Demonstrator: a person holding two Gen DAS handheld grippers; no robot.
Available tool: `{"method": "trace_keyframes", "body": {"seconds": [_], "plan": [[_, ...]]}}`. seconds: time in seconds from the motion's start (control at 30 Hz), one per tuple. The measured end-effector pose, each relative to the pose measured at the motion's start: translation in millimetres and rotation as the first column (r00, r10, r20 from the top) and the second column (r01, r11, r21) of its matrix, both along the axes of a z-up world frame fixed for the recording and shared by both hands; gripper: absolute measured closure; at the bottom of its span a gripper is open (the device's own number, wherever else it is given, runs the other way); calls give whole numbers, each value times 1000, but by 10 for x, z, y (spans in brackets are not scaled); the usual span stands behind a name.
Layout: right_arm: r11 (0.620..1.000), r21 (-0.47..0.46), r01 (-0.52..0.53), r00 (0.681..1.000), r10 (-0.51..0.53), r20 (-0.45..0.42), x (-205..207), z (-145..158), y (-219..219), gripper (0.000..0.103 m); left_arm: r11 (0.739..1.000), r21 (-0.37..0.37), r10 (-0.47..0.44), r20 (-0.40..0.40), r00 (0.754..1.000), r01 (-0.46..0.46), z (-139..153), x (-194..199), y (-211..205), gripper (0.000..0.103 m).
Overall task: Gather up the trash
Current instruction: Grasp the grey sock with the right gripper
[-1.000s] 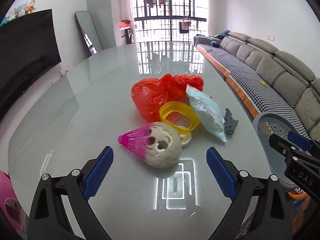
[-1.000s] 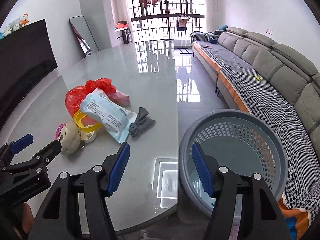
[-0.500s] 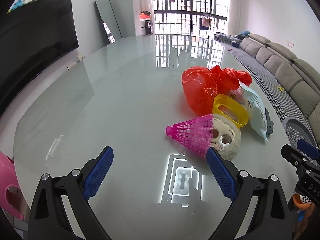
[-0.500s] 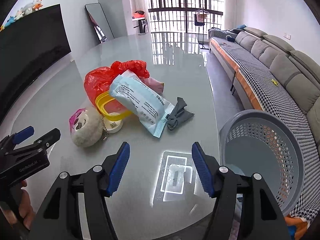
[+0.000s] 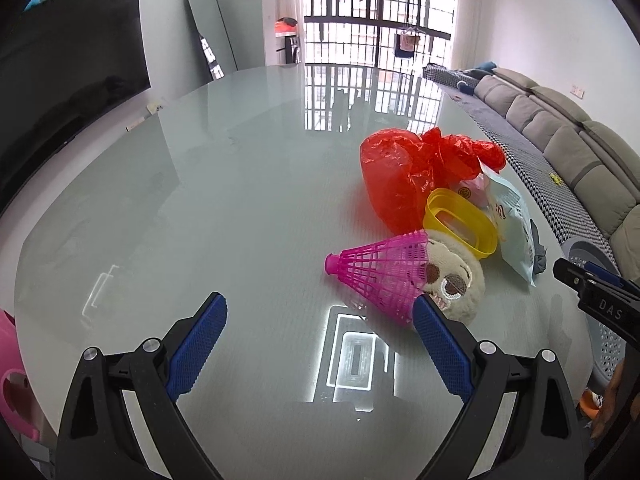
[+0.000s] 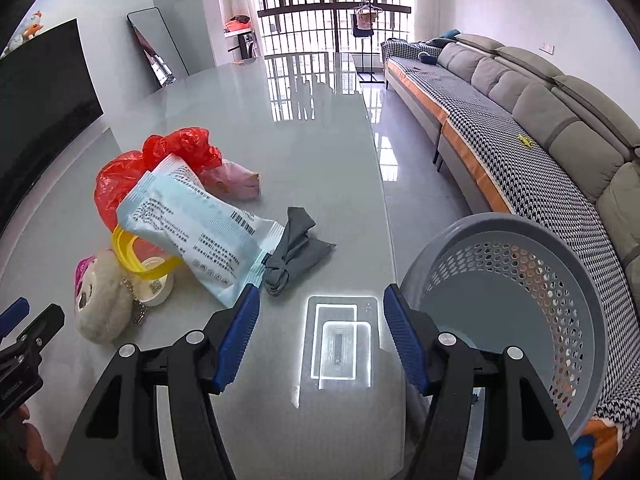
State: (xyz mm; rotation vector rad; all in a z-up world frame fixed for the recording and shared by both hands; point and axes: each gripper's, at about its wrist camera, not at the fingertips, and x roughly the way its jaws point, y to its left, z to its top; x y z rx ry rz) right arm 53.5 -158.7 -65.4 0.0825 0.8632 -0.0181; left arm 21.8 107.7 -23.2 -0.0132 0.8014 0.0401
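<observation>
Trash pile point(image 6: 172, 216) sits on the glossy grey bench point(image 5: 200, 200), toward its sofa-side edge, all items bunched and touching.

- red plastic bag point(image 5: 404, 172) at the far end of the pile
- yellow plastic ring point(image 5: 460, 220) leaning against the bag, over a small white round container point(image 6: 158, 284)
- light blue wipes packet point(image 6: 200, 232) lying tilted on top of the ring and the bag
- pink pouch point(image 6: 236, 182) behind the packet, beside the bag
- grey cloth point(image 6: 296, 248) crumpled on the bench, touching the packet's near end
- beige plush toy point(image 5: 456, 284) at the near end, a pink plastic shuttlecock point(image 5: 380, 272) lying on its side against it, cork end pointing away from the pile

Grey perforated basket point(image 6: 520, 312) stands off the bench edge, between bench and sofa point(image 6: 560, 132); what shows of its inside holds nothing.

Left tool point(image 5: 320, 320): jaws wide, nothing between them, over bare bench. Its right pad point(image 5: 438, 342) is just in front of the shuttlecock and plush; contact not clear.

Right tool point(image 6: 320, 320): jaws wide, nothing held, over the bench near the edge, its left pad point(image 6: 238, 332) just short of the packet's near corner, basket just to its right.
</observation>
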Motion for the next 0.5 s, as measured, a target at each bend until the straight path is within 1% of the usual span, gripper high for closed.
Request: {"method": "trace_keyframes", "body": {"seconds": [0.23, 0.33, 0.47, 0.5], "plan": [[999, -34, 2, 1000, -3, -25, 258, -115, 102, 41, 1000, -5, -18, 2, 1000, 18, 19, -6, -45, 11], [998, -54, 14, 999, -16, -28, 314, -163, 124, 41, 1000, -9, -15, 1, 1000, 15, 19, 1, -31, 11], [999, -52, 17, 999, -19, -41, 343, -216, 99, 42, 1000, -14, -9, -4, 1000, 8, 14, 17, -16, 11], [999, -49, 16, 999, -18, -41, 340, -216, 96, 43, 1000, -15, -7, -4, 1000, 7, 13, 15, -4, 11]]}}
